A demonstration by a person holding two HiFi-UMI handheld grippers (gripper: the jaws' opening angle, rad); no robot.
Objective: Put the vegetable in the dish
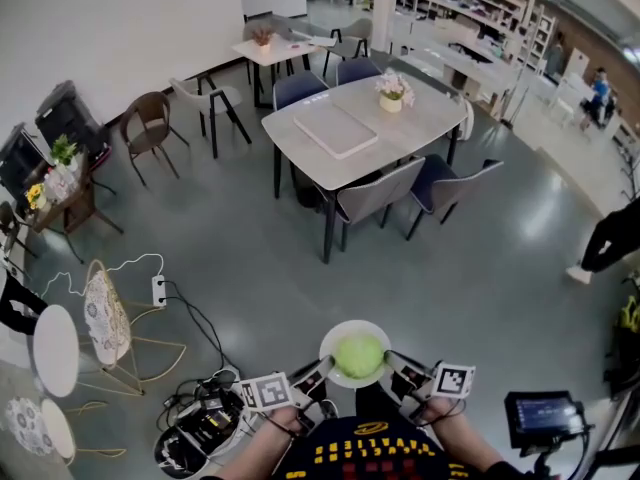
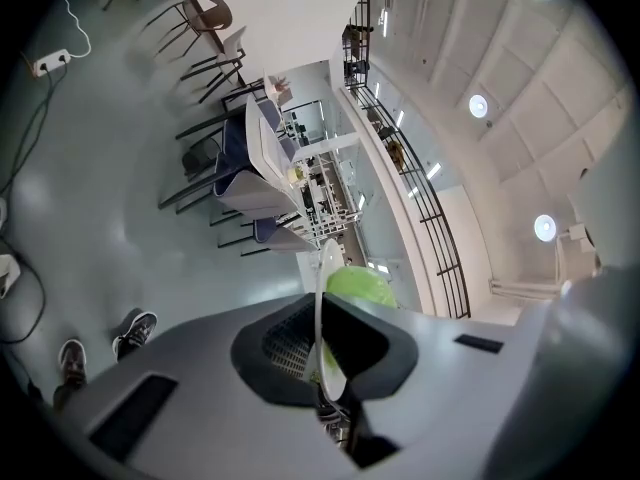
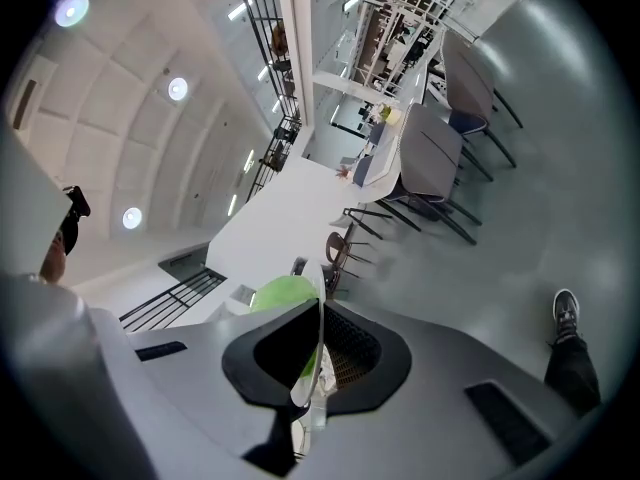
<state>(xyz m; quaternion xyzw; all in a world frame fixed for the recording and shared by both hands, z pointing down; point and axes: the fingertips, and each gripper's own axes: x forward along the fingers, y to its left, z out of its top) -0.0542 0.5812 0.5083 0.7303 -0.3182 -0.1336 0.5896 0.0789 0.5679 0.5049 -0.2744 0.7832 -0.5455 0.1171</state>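
Observation:
A round green vegetable [image 1: 358,354] lies in a white dish [image 1: 330,342] held level in front of me above the floor. My left gripper [image 1: 322,367] is shut on the dish's left rim and my right gripper [image 1: 393,360] is shut on its right rim. In the left gripper view the dish [image 2: 329,308] shows edge-on between the jaws of the left gripper [image 2: 326,360], with the vegetable [image 2: 360,287] beyond. The right gripper view shows the dish [image 3: 318,333] edge-on in the right gripper [image 3: 314,363], the vegetable [image 3: 283,292] on its left.
A grey dining table [image 1: 362,123] with a flower pot [image 1: 391,93] and chairs stands ahead. Cables and a power strip [image 1: 158,290] lie on the floor at left, next to a wire-frame chair [image 1: 108,323]. A device with a screen [image 1: 540,416] sits at right. A person [image 1: 610,236] stands far right.

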